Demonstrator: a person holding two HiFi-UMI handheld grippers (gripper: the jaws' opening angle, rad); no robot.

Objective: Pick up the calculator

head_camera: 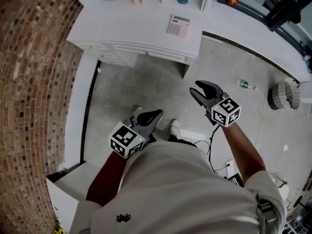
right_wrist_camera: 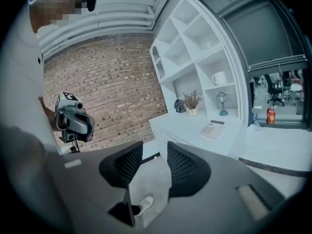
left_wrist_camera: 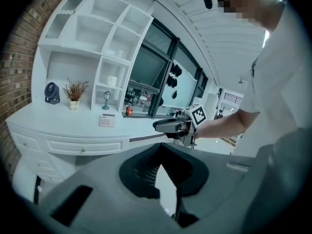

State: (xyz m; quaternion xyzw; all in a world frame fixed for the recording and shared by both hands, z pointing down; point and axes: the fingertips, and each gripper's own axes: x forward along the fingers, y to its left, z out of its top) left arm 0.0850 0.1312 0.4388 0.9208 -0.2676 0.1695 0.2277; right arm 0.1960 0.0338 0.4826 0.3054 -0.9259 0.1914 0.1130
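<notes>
The calculator lies flat on the white bench at the far side, touched by nothing. Nearer, over the grey floor, the right tool is spread and empty; the left tool, nearest the person, has its tips pressed together, empty

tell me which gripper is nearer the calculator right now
Right. The right gripper is out over the floor, short of the calculator on the white counter; the left gripper sits further back from it.
</notes>
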